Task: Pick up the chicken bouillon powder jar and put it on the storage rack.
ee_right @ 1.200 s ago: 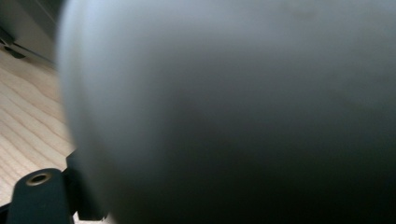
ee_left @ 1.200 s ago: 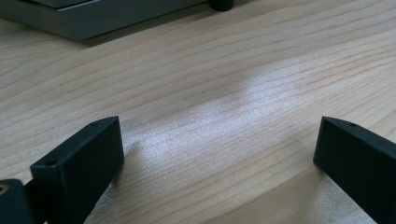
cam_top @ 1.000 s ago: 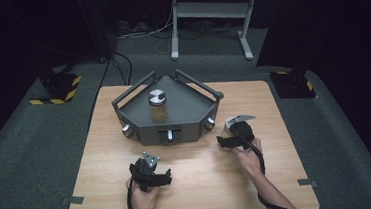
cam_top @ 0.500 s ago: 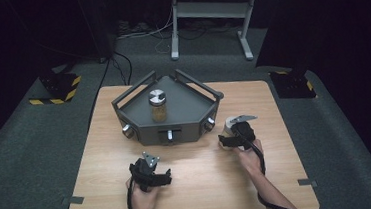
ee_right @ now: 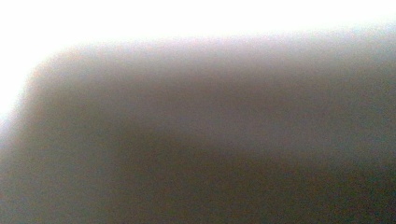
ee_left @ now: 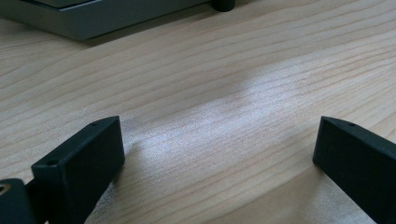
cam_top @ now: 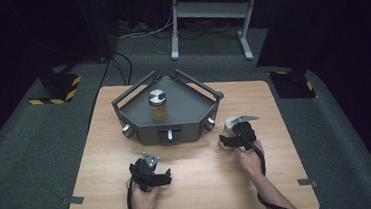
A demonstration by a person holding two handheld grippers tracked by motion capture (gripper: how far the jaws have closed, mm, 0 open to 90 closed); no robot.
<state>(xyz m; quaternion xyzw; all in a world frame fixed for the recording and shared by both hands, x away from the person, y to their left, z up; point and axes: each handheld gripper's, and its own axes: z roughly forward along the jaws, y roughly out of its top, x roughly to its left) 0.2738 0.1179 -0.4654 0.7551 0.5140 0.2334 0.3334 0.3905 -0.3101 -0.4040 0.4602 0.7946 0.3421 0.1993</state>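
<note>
A glass jar [cam_top: 158, 106] with a silver lid and tan contents stands upright in the dark grey angular tray [cam_top: 189, 115] at the table's middle. To the right of the tray stands a pale round container [cam_top: 232, 123]. My right gripper [cam_top: 233, 132] is on it; its jaws have just been closing around it. In the right gripper view a pale blurred surface [ee_right: 201, 130] lies right up against the camera. My left gripper [cam_top: 151, 168] rests low over bare wood in front of the tray, open and holding nothing [ee_left: 219, 140].
The wooden table [cam_top: 200, 183] has free room at the front and along both sides. The tray has raised rails and knobs on its front face [cam_top: 169, 135]. A tray corner [ee_left: 93, 18] shows in the left gripper view. Dark floor surrounds the table.
</note>
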